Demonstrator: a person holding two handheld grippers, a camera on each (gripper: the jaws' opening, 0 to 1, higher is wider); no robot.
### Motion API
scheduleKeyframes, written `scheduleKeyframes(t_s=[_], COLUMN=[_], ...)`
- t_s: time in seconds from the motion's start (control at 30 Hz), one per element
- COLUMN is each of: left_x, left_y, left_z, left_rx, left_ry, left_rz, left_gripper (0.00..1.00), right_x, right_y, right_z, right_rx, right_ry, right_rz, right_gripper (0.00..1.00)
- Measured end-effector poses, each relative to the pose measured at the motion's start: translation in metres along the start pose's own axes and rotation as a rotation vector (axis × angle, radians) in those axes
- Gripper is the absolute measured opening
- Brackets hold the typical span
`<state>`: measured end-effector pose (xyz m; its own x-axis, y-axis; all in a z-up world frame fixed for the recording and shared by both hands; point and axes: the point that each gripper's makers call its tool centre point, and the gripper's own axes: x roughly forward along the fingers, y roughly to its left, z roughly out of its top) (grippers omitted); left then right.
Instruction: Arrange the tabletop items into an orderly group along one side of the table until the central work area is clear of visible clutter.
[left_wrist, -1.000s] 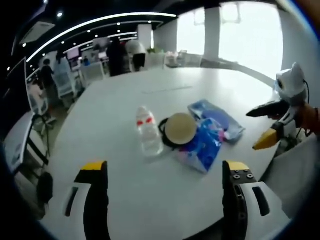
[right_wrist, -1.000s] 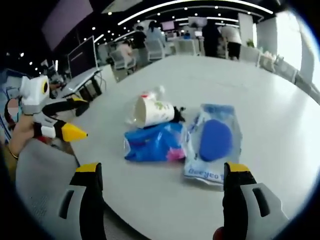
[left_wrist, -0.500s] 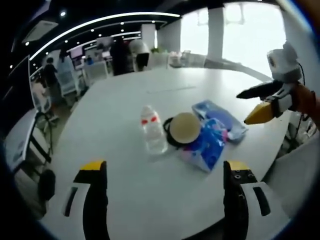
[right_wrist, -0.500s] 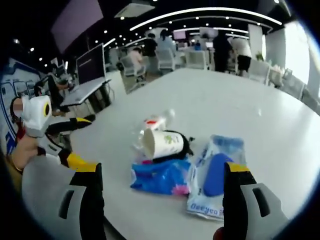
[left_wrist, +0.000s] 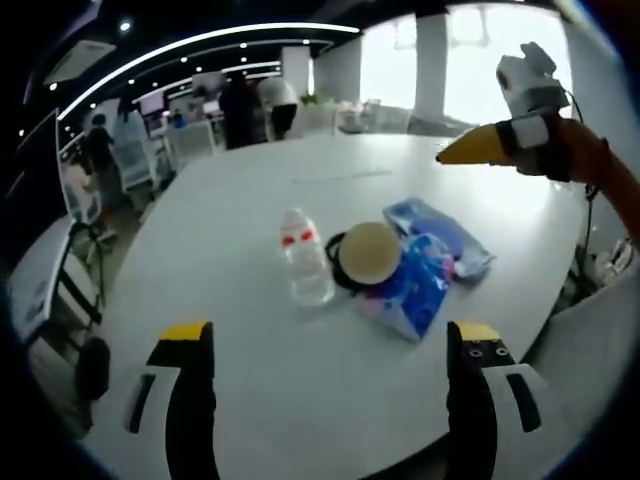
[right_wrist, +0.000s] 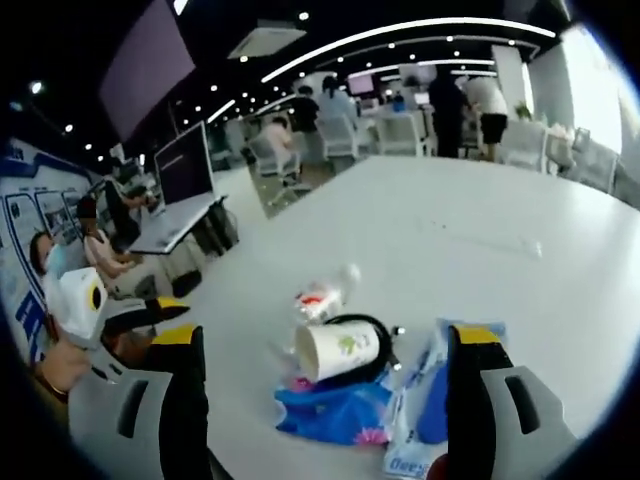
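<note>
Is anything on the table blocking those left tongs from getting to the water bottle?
Nothing visible does. Bare table lies between the open left tongs and the water bottle. The paper cup and blue packets lie beside the bottle.

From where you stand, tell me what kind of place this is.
Most likely an open-plan office or lab. A big white table sits under curved strip ceiling lights, with a desk monitor, white office chairs and people standing in the background.
</note>
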<state>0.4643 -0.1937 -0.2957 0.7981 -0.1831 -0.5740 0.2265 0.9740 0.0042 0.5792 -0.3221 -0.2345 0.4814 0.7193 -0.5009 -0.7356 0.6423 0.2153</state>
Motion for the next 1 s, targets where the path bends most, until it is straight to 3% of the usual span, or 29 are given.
scheduleKeyframes(t_s=[0.4, 1.0], left_x=[0.001, 0.003], left_y=[0.001, -0.001], left_z=[-0.004, -0.011], left_rx=[-0.003, -0.004], left_ry=[0.011, 0.040], left_rz=[-0.002, -0.019], left_gripper=[0.94, 0.93], right_x=[0.032, 0.099], right_y=[0.004, 0.006], right_z=[0.018, 0.004], right_rx=[-0.001, 0.033], right_ry=[0.007, 0.076], right_rz=[0.047, 0.092], right_gripper=[0.99, 0.99])
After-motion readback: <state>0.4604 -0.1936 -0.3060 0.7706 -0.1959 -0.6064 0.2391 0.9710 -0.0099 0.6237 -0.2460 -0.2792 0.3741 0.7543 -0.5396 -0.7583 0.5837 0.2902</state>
